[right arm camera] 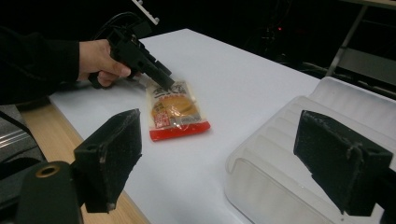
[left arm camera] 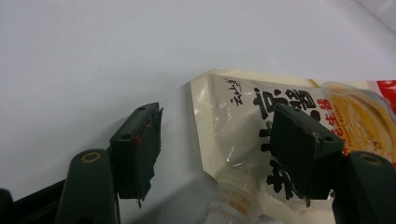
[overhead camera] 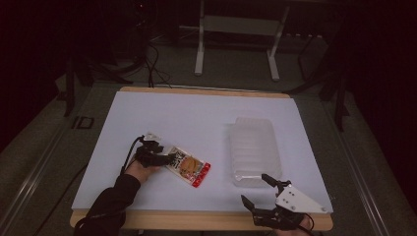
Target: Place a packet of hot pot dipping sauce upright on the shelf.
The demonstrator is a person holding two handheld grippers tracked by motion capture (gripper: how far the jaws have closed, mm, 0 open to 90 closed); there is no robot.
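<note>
A flat food pouch (overhead camera: 189,168) with a cream top end, a picture of food and a red bottom edge lies on the white table (overhead camera: 196,118), left of centre. My left gripper (overhead camera: 160,157) is at the pouch's cream end. In the left gripper view the left gripper (left arm camera: 217,149) is open; one jaw stands over the pouch (left arm camera: 233,116), the other on bare table beside it. My right gripper (overhead camera: 254,188) is open and holds nothing near the front edge, just in front of a clear plastic tray (overhead camera: 254,147). The right gripper view has the pouch (right arm camera: 175,112) ahead and the tray (right arm camera: 280,154) to the right.
The tray stands empty right of centre. The table's wooden front edge (overhead camera: 196,220) runs below both hands. Beyond the far edge are dark floor, cables and a white stand's legs (overhead camera: 199,59). A hand (right arm camera: 100,60) in a dark sleeve holds the left gripper (right arm camera: 161,77).
</note>
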